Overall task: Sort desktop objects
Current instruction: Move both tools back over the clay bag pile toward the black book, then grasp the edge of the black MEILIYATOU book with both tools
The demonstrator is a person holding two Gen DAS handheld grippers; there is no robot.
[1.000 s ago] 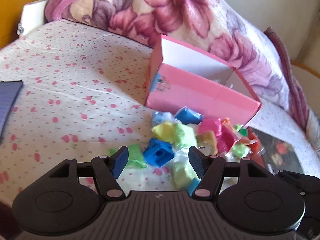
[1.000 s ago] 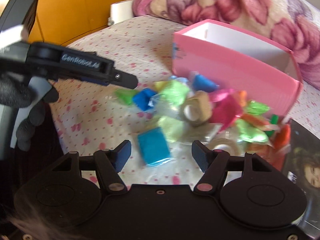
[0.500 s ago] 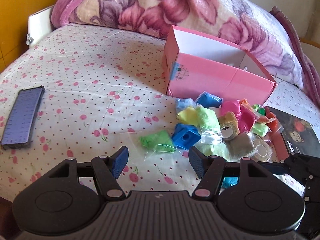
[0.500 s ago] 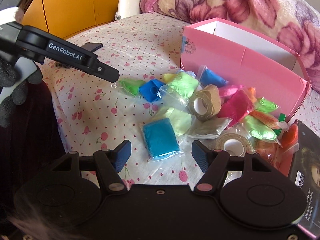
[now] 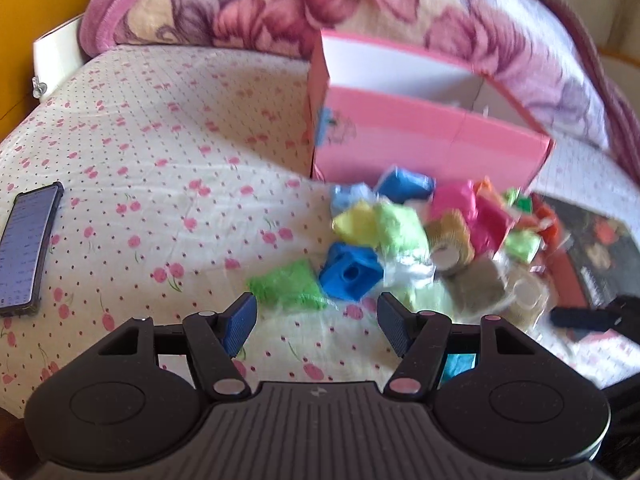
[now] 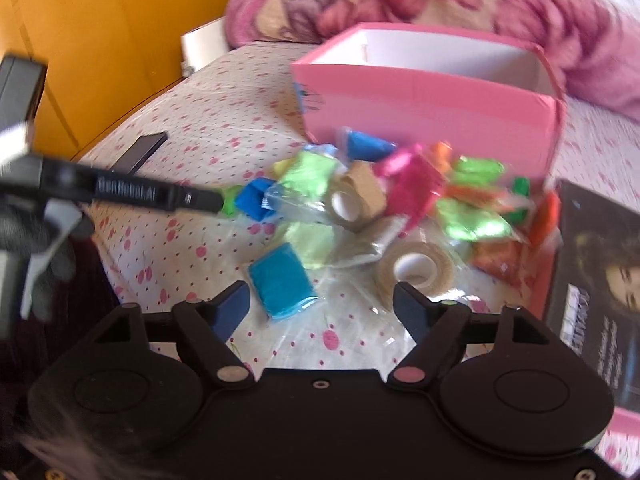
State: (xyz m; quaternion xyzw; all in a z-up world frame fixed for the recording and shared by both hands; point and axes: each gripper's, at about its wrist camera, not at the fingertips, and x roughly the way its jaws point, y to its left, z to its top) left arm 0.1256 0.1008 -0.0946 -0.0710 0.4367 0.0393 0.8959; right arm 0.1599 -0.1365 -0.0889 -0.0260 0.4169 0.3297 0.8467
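Note:
A pile of small bagged coloured items lies in front of an open pink box [image 5: 424,140] [image 6: 424,108] on the cherry-print cloth. My left gripper [image 5: 316,320] is open and empty, just short of a green bag [image 5: 288,286] and a blue block [image 5: 350,276]. My right gripper [image 6: 320,306] is open and empty, with a cyan bag [image 6: 282,280] lying between its fingers and a tan tape roll [image 6: 416,268] just beyond the right one. The left gripper's finger [image 6: 160,196] reaches in from the left in the right wrist view.
A phone [image 5: 26,248] lies at the left on the cloth. A dark book [image 6: 600,276] lies at the right of the pile. A floral blanket [image 5: 320,4] is heaped behind the box. An orange wall [image 6: 100,40] stands at the left.
Both grippers have moved forward, closer to the pile, after pulling back earlier. Both stay open and empty. The pile has not moved.

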